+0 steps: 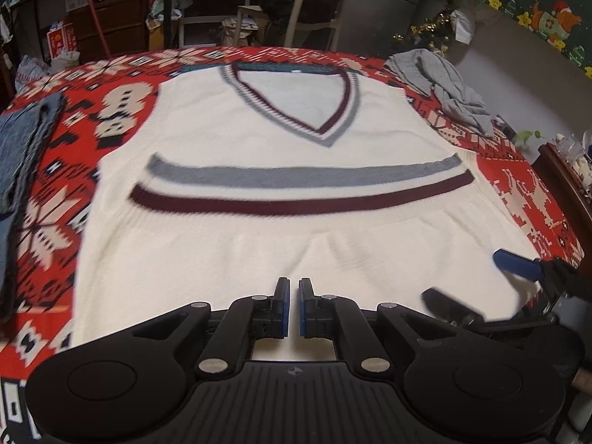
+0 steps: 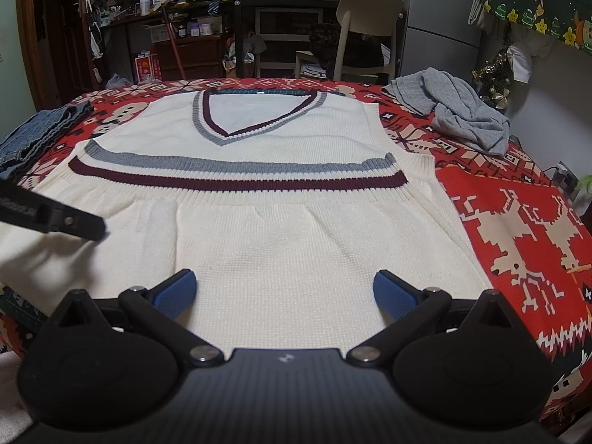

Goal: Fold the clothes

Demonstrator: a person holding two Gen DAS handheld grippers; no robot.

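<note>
A cream knit vest (image 1: 259, 118) (image 2: 281, 140) with a grey and maroon V-neck and two chest stripes lies flat, front up, on the red patterned cloth. More cream knit (image 2: 281, 244) spreads below a ribbed band towards me. My left gripper (image 1: 293, 296) hovers over the near cream edge with its blue pads almost together and nothing between them. One of its black fingers (image 2: 74, 222) shows at the left of the right wrist view. My right gripper (image 2: 285, 292) (image 1: 481, 283) stands wide open over the vest's near right part, holding nothing.
Folded blue jeans (image 1: 22, 140) (image 2: 40, 129) lie at the left edge. A crumpled grey knit garment (image 1: 444, 88) (image 2: 462, 114) sits at the far right. The red tablecloth (image 2: 518, 222) shows bare on the right. A pale chair (image 2: 370, 26) and cluttered shelves stand beyond the far edge.
</note>
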